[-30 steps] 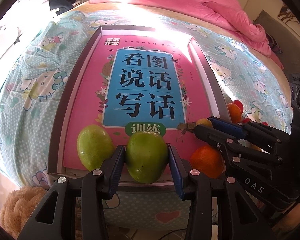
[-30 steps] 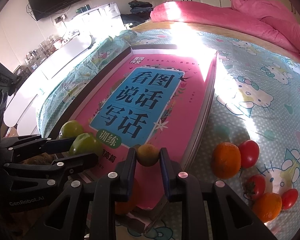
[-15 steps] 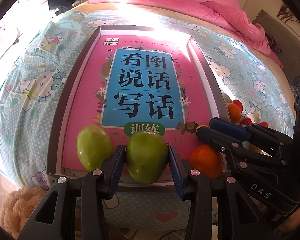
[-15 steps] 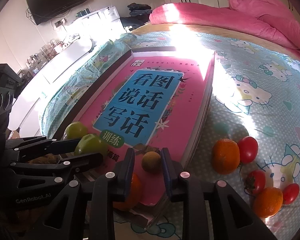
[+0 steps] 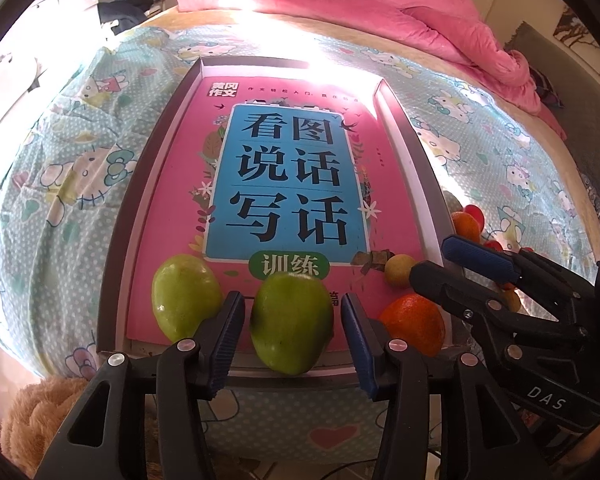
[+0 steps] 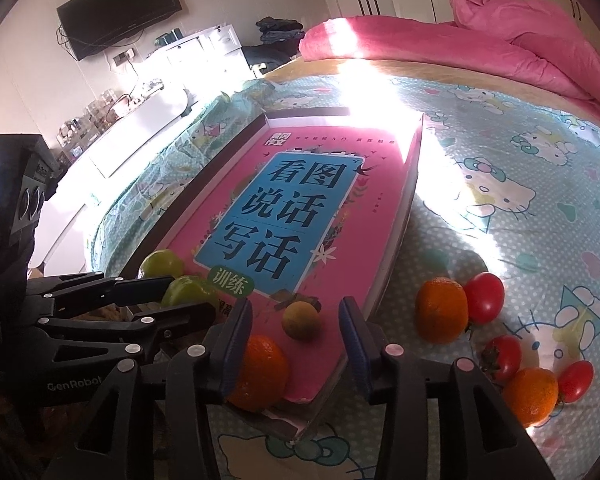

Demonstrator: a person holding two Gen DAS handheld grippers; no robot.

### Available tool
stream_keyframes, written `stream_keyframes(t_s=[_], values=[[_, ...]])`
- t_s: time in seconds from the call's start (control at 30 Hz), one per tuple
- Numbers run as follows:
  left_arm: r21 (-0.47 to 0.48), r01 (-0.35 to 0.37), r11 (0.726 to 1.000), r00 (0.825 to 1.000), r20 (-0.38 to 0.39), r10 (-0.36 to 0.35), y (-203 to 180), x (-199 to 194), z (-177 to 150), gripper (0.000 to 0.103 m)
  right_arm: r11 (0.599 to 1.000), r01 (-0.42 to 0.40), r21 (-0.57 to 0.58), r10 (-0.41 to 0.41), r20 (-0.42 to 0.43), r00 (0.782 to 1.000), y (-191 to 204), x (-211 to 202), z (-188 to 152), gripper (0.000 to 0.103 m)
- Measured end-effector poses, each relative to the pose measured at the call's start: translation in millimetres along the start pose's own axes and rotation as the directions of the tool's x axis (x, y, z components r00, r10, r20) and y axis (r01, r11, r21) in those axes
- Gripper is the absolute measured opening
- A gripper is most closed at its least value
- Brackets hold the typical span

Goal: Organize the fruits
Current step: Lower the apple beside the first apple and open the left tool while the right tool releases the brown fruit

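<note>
Near the front edge of the pink book (image 5: 172,216), which lies in the tray (image 5: 140,200), my left gripper (image 5: 292,328) sits with its jaws apart around a green fruit (image 5: 292,322); a sliver of gap shows on each side, so nothing is clamped. A second green fruit (image 5: 184,296) rests on the book just to its left. My right gripper (image 6: 296,332) is also spread, its jaws well clear on either side of a small yellowish fruit (image 6: 301,320) on the book's near right corner. An orange (image 6: 260,372) sits on the book just nearer than that small fruit, partly behind my right tool's left finger. Off the book to the right, on the Hello Kitty sheet (image 6: 500,184), lie another orange (image 6: 442,310), a third orange (image 6: 534,396) and several tomatoes (image 6: 484,298).

I judge the green fruit firm, smooth-skinned and fairly weighty, so it could squirt out of a glancing pinch; I would close across its widest middle, pads square to the skin. The small yellowish one looks light and round and likely to roll on the glossy cover, so it wants a centred, gentle squeeze. The tomatoes seem the softest, thin-skinned and easy to bruise. The oranges, with their dimpled peel, should hold best.
</note>
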State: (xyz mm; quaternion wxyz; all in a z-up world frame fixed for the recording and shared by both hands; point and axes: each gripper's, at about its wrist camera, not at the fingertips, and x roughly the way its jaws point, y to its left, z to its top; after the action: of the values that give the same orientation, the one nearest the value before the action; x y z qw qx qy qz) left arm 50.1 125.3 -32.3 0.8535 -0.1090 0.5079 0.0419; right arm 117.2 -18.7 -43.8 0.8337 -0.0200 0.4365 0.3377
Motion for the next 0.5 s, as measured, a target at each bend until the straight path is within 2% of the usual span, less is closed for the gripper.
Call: stream_keyframes(t_s=[0.4, 0.5], values=[[-0.024, 0.004, 1.0, 1.0, 0.028, -0.003, 3, -5, 2, 0.057, 1.0, 0.022, -0.012, -0.022, 0.034, 0.999, 1, -14, -2, 0.054], [-0.033, 0.014, 0.999, 0.999, 0.042, -0.013, 4, -8, 3, 0.064, 1.0, 0.022, -0.009, -0.021, 0.043, 0.999, -1, -18, -3, 0.054]])
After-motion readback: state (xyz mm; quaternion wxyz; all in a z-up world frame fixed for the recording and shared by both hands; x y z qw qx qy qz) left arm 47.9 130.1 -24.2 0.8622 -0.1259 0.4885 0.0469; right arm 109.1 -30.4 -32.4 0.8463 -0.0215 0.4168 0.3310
